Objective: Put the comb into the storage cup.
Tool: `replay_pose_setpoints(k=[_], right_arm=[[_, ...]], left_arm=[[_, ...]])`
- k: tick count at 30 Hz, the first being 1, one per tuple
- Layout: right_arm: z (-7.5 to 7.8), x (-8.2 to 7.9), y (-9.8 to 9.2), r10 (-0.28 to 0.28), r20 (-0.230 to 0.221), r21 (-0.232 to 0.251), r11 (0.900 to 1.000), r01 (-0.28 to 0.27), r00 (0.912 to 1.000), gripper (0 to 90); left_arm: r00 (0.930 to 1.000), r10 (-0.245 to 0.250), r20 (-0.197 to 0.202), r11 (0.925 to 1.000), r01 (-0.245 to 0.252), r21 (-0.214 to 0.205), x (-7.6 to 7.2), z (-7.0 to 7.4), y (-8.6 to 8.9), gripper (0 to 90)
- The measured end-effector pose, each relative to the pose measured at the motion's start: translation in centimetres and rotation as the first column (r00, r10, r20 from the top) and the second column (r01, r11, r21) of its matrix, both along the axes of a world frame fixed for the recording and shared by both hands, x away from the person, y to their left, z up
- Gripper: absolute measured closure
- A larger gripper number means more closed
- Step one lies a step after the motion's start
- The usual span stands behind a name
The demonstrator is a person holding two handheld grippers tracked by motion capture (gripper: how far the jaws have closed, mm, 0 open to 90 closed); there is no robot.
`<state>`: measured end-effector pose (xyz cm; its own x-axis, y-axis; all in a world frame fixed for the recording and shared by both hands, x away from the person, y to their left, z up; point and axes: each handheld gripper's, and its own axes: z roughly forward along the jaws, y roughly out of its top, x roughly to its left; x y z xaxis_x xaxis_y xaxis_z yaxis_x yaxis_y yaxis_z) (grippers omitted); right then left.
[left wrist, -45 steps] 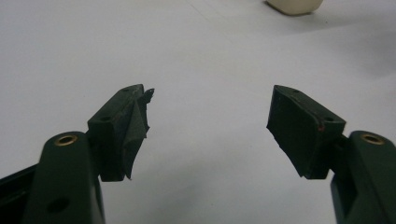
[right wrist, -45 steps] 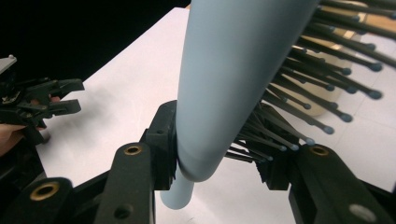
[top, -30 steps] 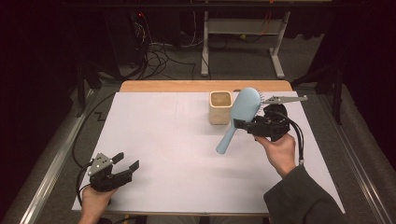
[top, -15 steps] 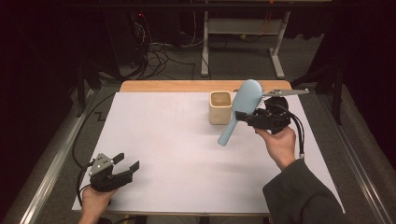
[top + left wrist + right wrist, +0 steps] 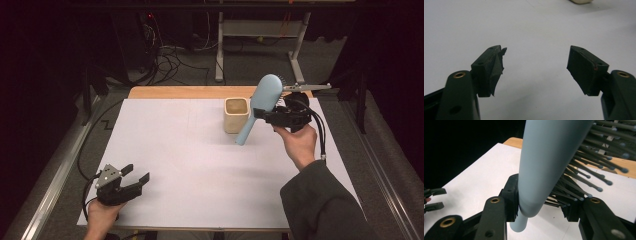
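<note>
A light blue hairbrush (image 5: 260, 105) hangs in the air above the white table sheet (image 5: 200, 165), head up and handle slanting down to the left. My right gripper (image 5: 270, 116) is shut on the hairbrush at the base of its head. In the right gripper view the jaws squeeze the blue back (image 5: 544, 170) on one side and the dark bristles (image 5: 584, 180) on the other. A beige square cup (image 5: 236, 115) stands just left of the brush handle. My left gripper (image 5: 132, 177) rests at the near left of the sheet, open and empty (image 5: 536, 67).
A strip of bare wooden tabletop (image 5: 190, 92) shows along the far edge. Metal rails (image 5: 60, 170) run beside the table, and cables and a frame lie on the floor behind. The cup's base (image 5: 580, 1) shows far off in the left gripper view.
My right gripper has lifted the hairbrush and carried it slightly toward the far right, beside the cup. The left gripper has stayed where it was.
</note>
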<state>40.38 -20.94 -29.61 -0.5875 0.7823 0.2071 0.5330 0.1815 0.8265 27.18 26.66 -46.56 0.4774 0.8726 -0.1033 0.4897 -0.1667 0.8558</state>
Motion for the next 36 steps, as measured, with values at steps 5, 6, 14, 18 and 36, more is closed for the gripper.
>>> replay_pose_setpoints(k=[5, 6, 14, 18, 36], right_arm=[[0.4, 0.6, 0.1, -0.014, 0.004, 0.001, 0.9999, 0.014, 0.9999, 56.9], [0.5, 0.7, 0.2, -0.019, 0.003, 0.001, 0.9998, 0.019, 0.9998, 56.9], [1.1, 1.8, 0.1, -0.050, 0.006, -0.005, 0.9987, 0.050, 0.9987, 56.9], [1.3, 2.1, 0.1, -0.062, 0.011, 0.000, 0.9981, 0.062, 0.9980, 56.9], [2.4, 3.9, 0.2, -0.116, 0.025, -0.009, 0.9932, 0.116, 0.9930, 56.7]], left_arm=[[1.0000, -0.002, 0.002, 1.0000, 0.002, 0.001, 0.0, 0.0, 0.0, 29.5], [1.0000, -0.002, 0.003, 1.0000, 0.002, 0.001, 0.0, 0.0, -0.1, 29.6], [1.0000, -0.004, -0.001, 1.0000, 0.004, 0.003, 0.0, 0.0, -0.1, 29.6], [1.0000, -0.005, 0.000, 1.0000, 0.005, 0.003, 0.0, 0.0, -0.1, 29.6], [1.0000, -0.007, -0.001, 1.0000, 0.007, 0.003, 0.1, -0.1, 0.0, 29.6]])
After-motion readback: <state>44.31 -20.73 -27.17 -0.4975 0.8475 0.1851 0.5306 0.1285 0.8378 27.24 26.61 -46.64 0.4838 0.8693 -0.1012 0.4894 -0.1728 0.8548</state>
